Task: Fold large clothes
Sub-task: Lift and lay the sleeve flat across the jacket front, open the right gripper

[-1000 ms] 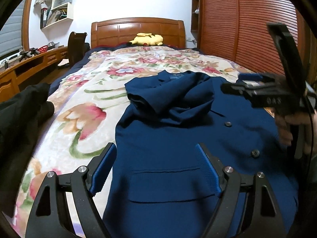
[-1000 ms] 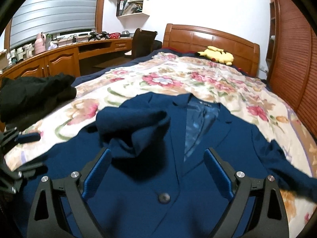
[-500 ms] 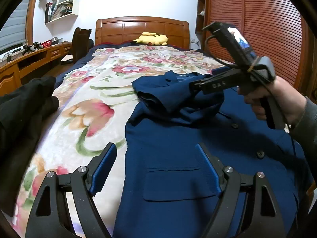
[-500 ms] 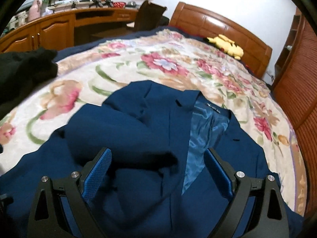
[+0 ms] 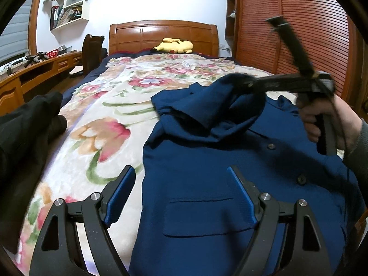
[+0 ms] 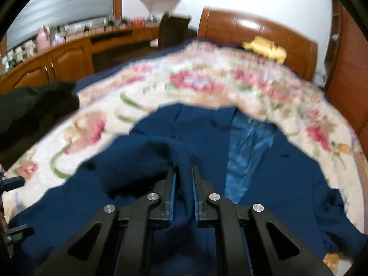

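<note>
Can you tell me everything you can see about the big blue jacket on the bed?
The blue jacket is dark navy, of matte woven-looking cloth, and lies front up on the flowery blanket. It has dark buttons, a flap pocket and a shiny lighter blue lining showing at the open collar. One sleeve is folded over its chest, bunched. The right tool is shut on a fold of that sleeve. The left tool hovers open above the pocket.

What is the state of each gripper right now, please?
Left gripper: open, holding nothing, above the navy blazer.
Right gripper: closed on a bunched fold of the blazer's sleeve.
</note>
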Tool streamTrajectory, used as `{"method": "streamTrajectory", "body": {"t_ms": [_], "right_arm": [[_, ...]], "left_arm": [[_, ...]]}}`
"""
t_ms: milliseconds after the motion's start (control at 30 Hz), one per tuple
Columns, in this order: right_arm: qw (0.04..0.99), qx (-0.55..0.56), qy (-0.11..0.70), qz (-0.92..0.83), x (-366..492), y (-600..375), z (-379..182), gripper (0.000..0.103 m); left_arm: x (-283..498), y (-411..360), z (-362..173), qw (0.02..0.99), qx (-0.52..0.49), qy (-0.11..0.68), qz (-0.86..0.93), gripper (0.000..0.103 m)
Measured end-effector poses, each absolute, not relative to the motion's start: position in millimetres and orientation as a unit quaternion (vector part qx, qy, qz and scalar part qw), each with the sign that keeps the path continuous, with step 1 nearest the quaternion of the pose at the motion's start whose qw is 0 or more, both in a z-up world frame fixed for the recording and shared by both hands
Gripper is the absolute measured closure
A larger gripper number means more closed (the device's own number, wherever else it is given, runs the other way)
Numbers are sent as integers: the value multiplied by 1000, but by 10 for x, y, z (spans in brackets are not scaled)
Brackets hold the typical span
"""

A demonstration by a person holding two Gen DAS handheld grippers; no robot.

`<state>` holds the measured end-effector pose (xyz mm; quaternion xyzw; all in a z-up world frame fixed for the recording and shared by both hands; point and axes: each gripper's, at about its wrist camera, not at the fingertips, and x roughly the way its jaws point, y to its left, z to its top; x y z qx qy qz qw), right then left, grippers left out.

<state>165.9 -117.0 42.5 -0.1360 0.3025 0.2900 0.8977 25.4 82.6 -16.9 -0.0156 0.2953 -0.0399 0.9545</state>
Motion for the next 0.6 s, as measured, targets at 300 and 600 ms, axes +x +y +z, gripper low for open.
{"method": "streamTrajectory", "body": {"t_ms": [300,600], "right_arm": [[924,-91,287,237,1158,-1879,328,91],[900,-132,356,214,825,-2034,-92,83]], "left_arm": [[240,727,-152,956,-12,288,-49,21],[223,712,-135,957,-12,285,-51,21]]}}
